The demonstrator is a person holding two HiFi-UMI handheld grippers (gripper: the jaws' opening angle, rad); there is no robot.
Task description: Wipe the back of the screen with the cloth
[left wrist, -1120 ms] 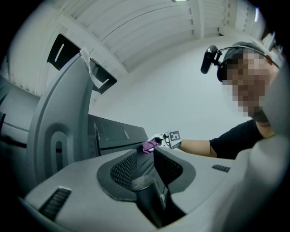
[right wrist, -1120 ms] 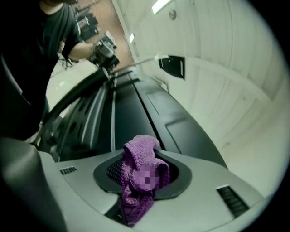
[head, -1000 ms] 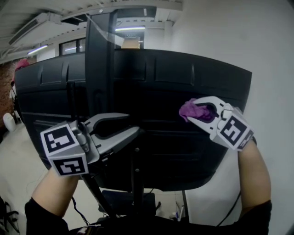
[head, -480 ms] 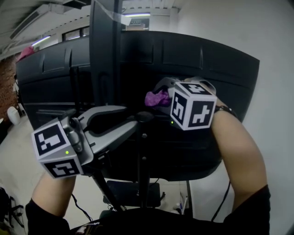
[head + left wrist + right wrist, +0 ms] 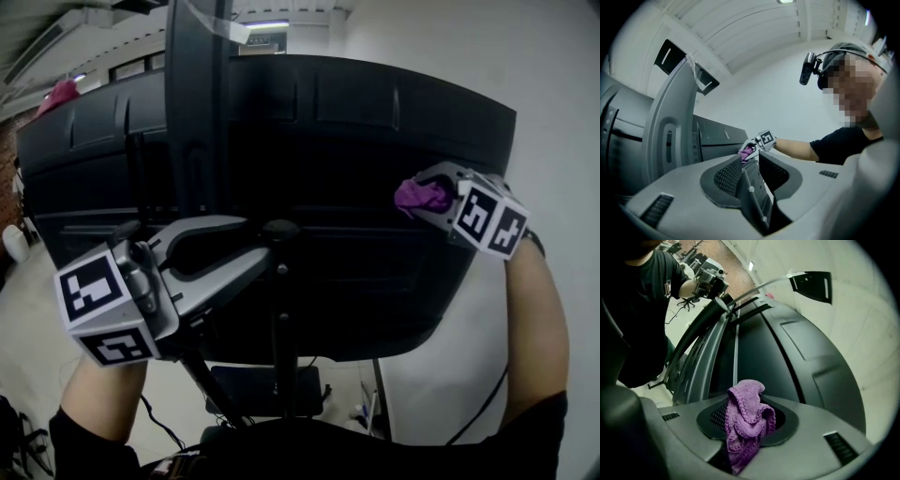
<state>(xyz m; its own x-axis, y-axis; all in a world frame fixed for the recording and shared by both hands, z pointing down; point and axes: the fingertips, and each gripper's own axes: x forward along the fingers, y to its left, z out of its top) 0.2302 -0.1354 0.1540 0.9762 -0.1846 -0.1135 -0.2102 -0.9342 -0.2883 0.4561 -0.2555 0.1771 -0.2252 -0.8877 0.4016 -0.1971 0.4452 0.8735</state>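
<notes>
The black back of the screen (image 5: 356,141) fills the head view. My right gripper (image 5: 427,199) is shut on a bunched purple cloth (image 5: 420,196) and holds it against the panel near its right edge. In the right gripper view the cloth (image 5: 745,420) sticks out between the jaws, with the screen back (image 5: 787,362) just ahead. At the lower left, my left gripper (image 5: 253,248) is shut on the thin stand post (image 5: 281,319) below the screen. The left gripper view shows this dark post (image 5: 752,197) pinched between the pads.
A tall black mount column (image 5: 197,112) runs up the screen's back left of centre. The stand's base (image 5: 267,394) and cables lie on the floor below. A white wall (image 5: 553,112) stands close to the screen's right edge.
The right gripper swept the cloth left to the middle of the screen back, then returned right to the panel's right edge. The left gripper stayed on the stand post.
</notes>
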